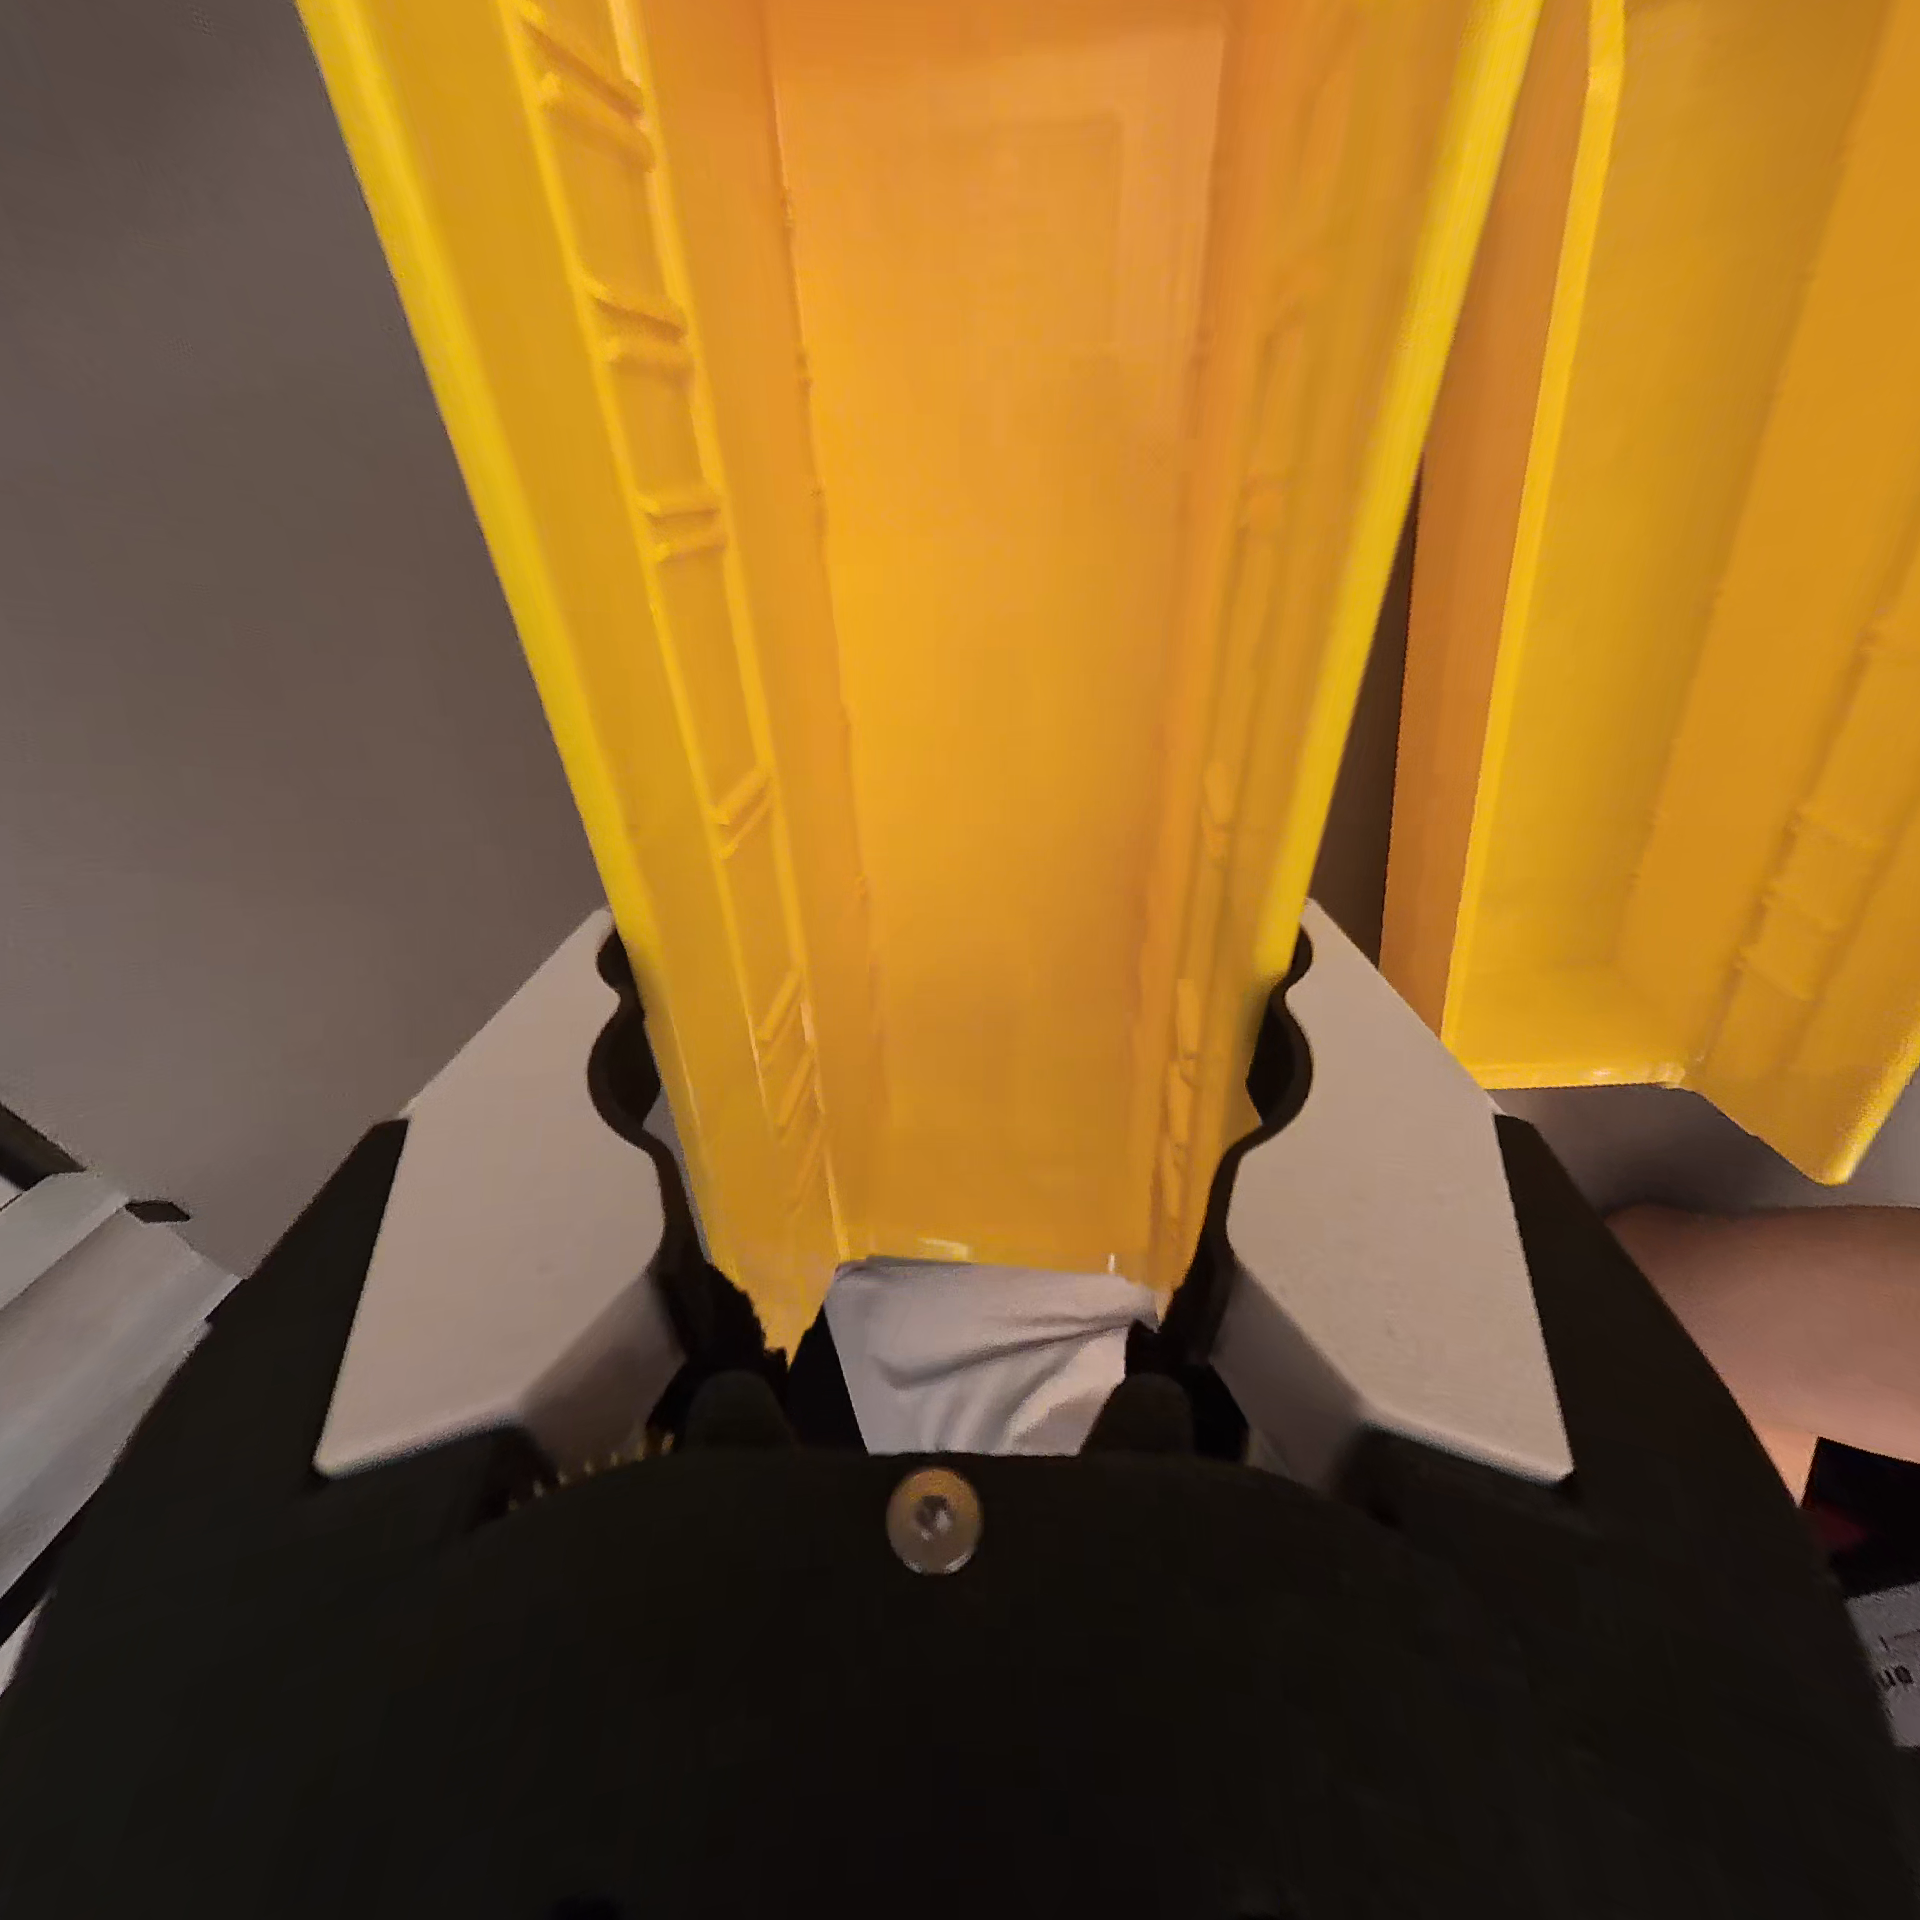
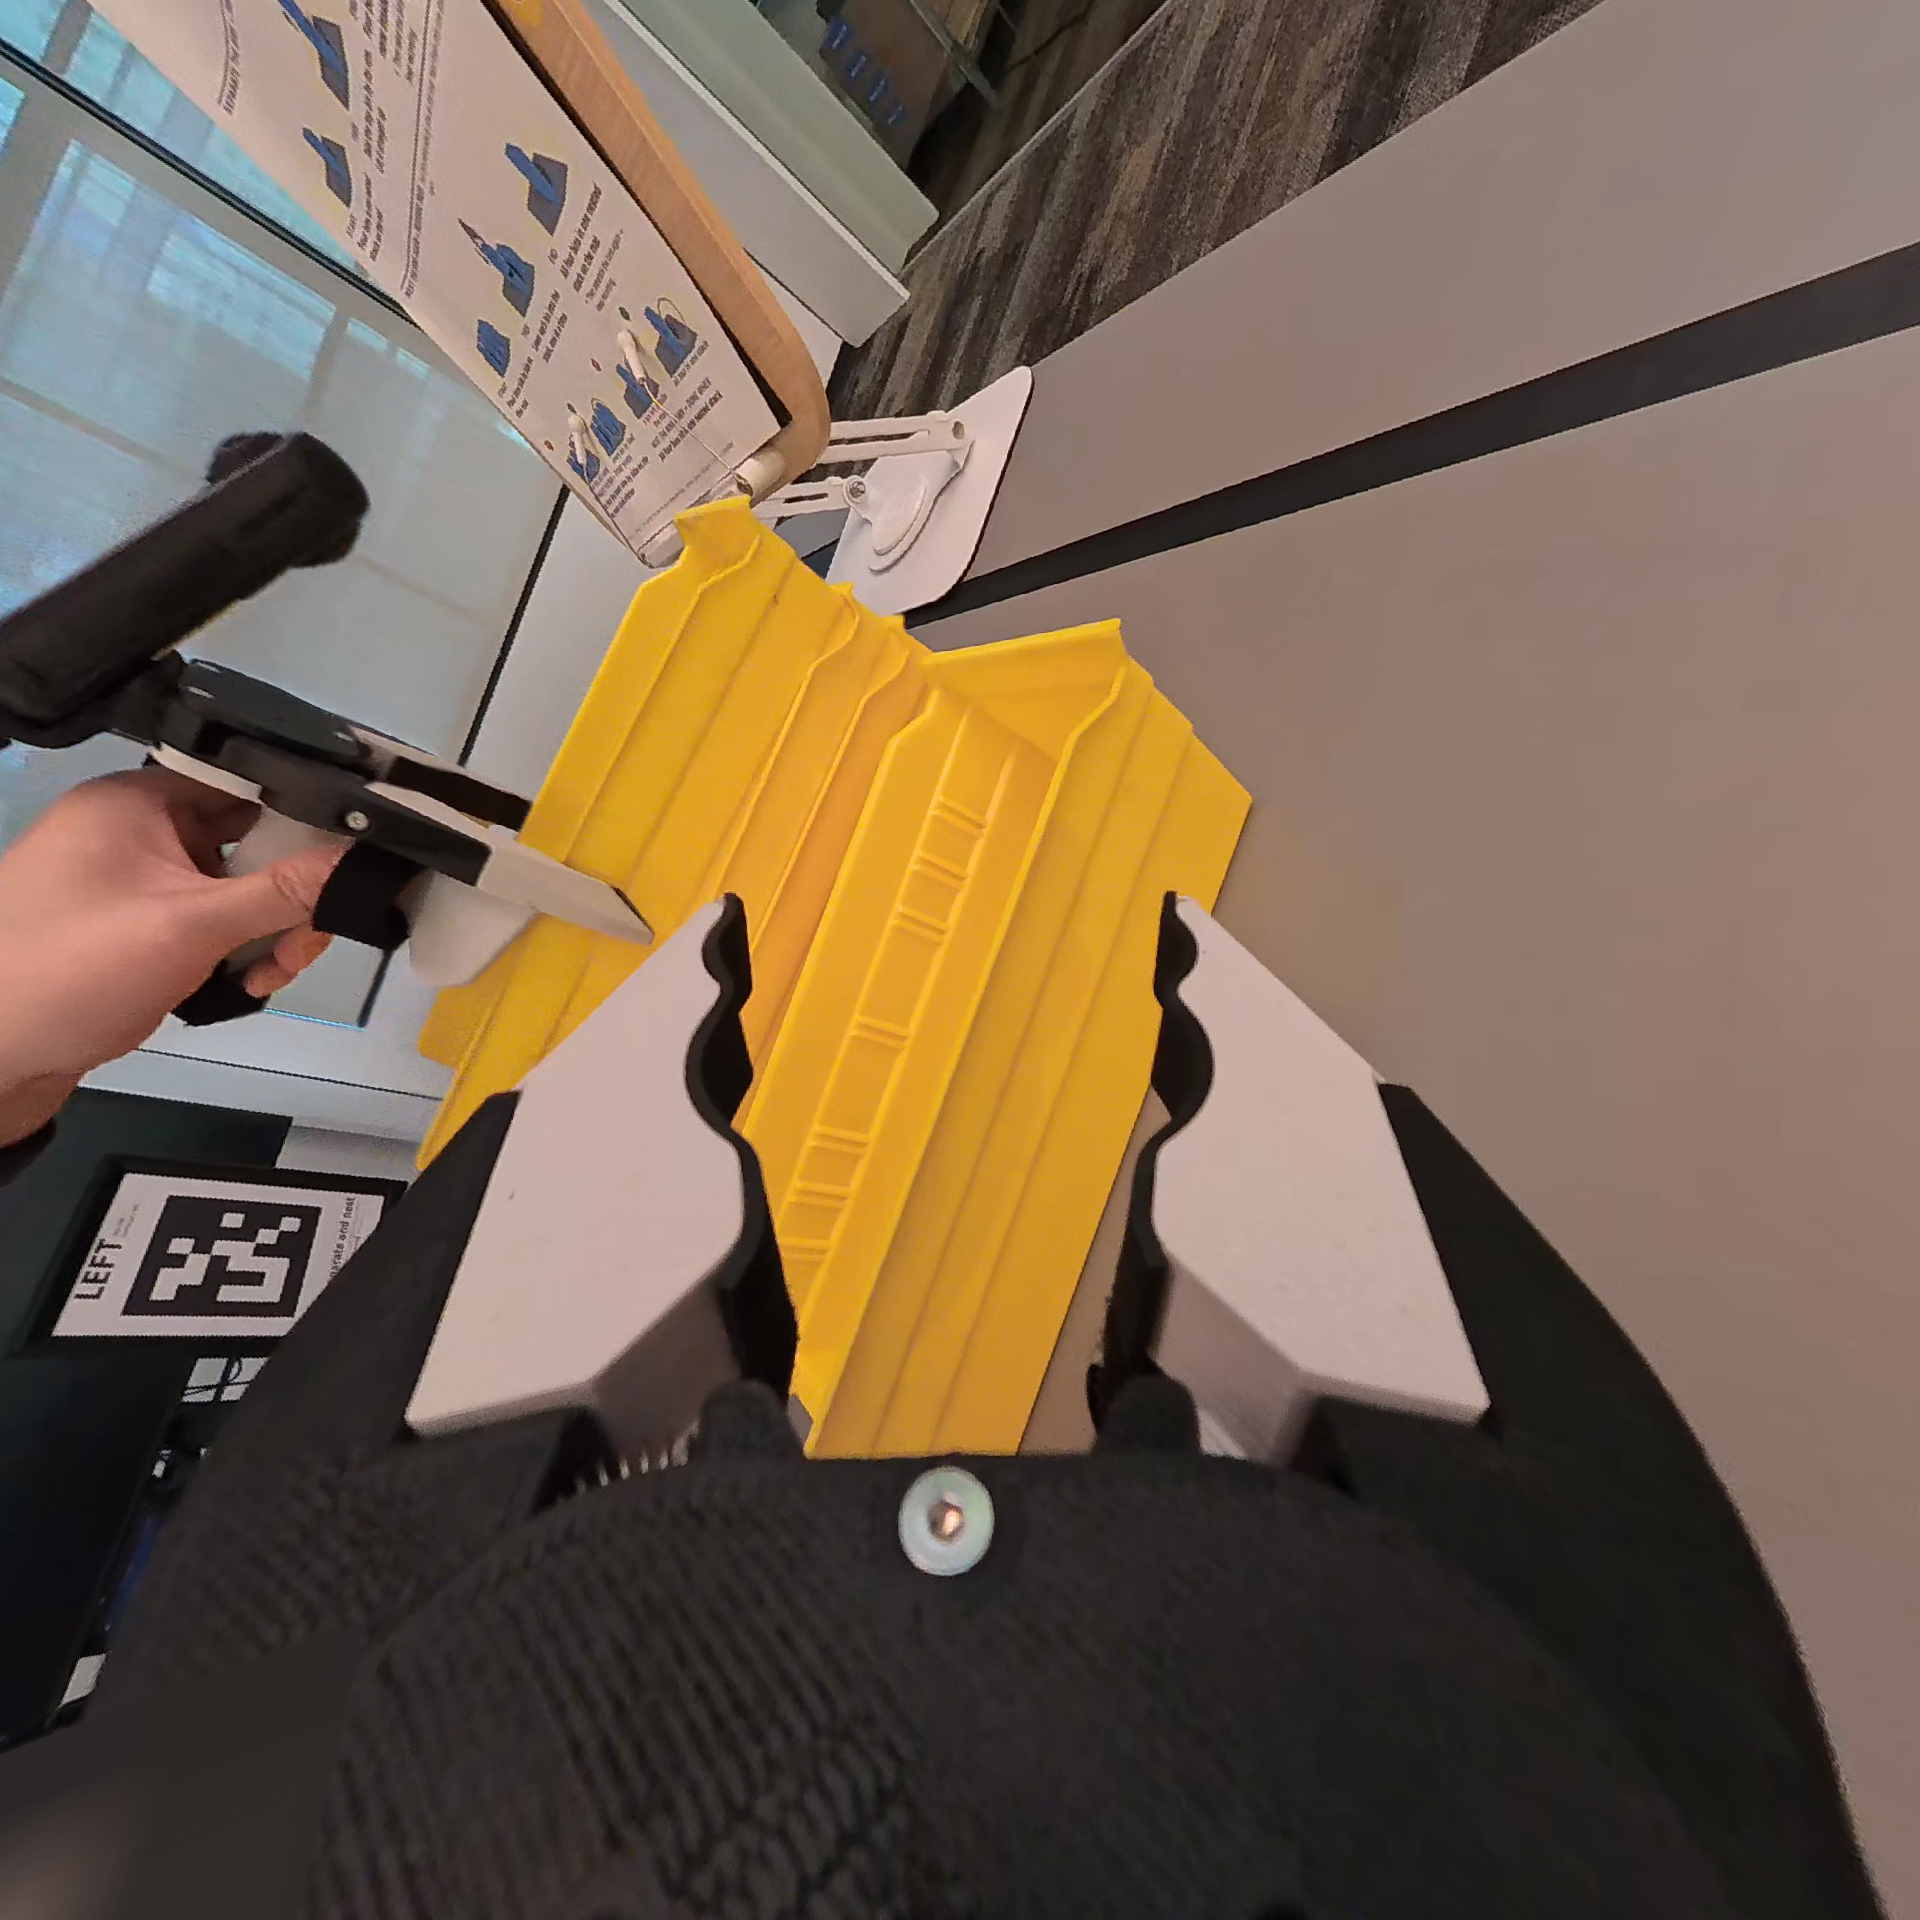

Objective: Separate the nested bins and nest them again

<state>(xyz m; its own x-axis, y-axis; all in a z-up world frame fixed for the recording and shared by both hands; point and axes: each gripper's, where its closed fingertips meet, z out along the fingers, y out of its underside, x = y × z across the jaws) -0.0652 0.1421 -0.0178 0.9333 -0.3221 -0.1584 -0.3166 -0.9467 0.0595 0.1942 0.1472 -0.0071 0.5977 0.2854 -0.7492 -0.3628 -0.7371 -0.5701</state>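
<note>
A: Left gripper (image 1: 956, 997) first: jaws set wide, both pads pressed on the outer walls of a yellow bin (image 1: 997, 623), which is lifted clear of the surface (image 2: 1558, 831)

B: Right gripper (image 2: 951, 997)?

A: Jaws apart. Second yellow bin (image 2: 997, 987) stands on the surface between them; the right pad shows a gap to the wall, so no grip

B: Bins nested?

A: No. Separate, side by side, walls close together near the far end
</note>
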